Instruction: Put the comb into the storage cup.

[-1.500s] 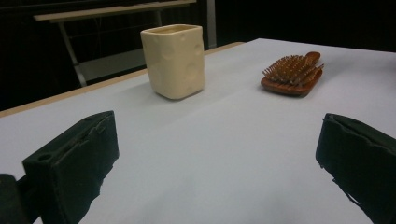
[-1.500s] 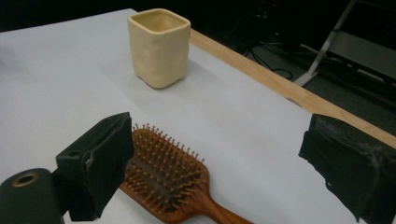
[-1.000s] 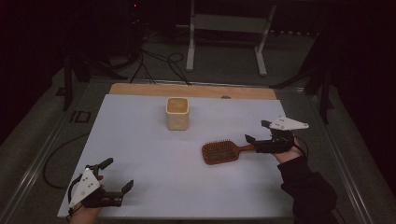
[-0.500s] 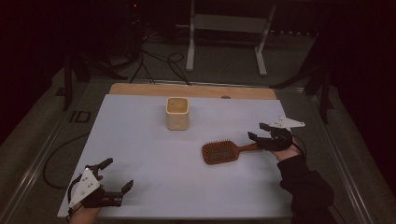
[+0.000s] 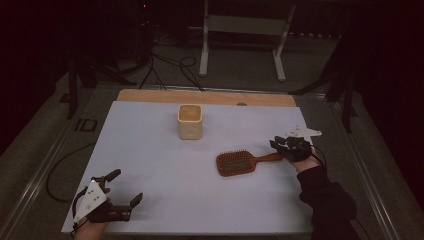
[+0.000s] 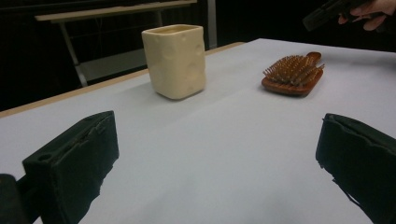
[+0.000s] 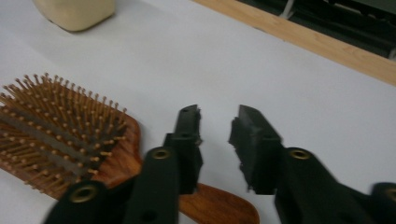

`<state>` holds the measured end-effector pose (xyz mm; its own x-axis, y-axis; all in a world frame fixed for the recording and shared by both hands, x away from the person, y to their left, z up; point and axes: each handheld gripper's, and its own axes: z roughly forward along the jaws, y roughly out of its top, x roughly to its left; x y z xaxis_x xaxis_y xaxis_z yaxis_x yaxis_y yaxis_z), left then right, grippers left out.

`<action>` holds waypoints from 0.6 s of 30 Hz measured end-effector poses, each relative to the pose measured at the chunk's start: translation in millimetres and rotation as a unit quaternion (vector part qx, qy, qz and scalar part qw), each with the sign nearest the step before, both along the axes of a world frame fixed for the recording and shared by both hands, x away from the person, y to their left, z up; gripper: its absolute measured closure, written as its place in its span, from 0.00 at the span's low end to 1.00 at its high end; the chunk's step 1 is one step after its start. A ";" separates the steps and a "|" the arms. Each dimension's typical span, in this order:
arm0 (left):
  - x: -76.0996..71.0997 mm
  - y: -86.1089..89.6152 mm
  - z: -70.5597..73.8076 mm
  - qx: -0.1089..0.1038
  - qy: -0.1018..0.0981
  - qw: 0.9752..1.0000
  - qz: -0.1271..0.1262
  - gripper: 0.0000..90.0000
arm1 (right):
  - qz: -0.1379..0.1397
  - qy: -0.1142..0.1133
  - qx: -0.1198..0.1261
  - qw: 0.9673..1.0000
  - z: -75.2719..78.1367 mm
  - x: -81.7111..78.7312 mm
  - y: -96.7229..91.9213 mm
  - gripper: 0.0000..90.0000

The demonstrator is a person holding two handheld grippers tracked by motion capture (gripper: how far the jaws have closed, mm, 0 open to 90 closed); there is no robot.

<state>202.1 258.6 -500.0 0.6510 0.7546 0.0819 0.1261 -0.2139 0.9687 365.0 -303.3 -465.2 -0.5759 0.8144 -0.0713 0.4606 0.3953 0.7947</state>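
We count one wooden hairbrush (image 5: 239, 163), bristles up, toward the right edge of the tabletop (image 5: 150, 150). We count one cream square cup (image 5: 190, 121) near the far edge. We count two handheld tools: left tool (image 5: 115, 192), right tool (image 5: 283, 145).

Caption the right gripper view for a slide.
Right gripper, jaws narrowed but not gripping, poised over the wooden hairbrush handle on the white table.

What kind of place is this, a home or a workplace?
Most likely a lab or recording studio, not a home. A white-covered table stands in a dark room, cables lie on the floor behind it, and a metal stand is at the back.
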 end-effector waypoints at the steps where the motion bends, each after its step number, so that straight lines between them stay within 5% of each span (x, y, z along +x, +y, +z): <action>1: 0.0 0.1 0.1 0.000 -0.001 1.000 0.000 0.00 | -0.001 0.001 -0.005 1.000 -1.1 0.3 0.7 0.84; 7: -0.1 0.0 0.2 0.000 -0.001 1.000 -0.001 0.00 | -0.010 0.007 -0.016 1.000 -6.0 3.5 -0.1 0.99; 18: 0.0 -0.3 -0.2 0.001 0.000 1.000 -0.001 0.00 | -0.022 0.029 -0.048 0.998 -20.7 12.7 2.2 1.00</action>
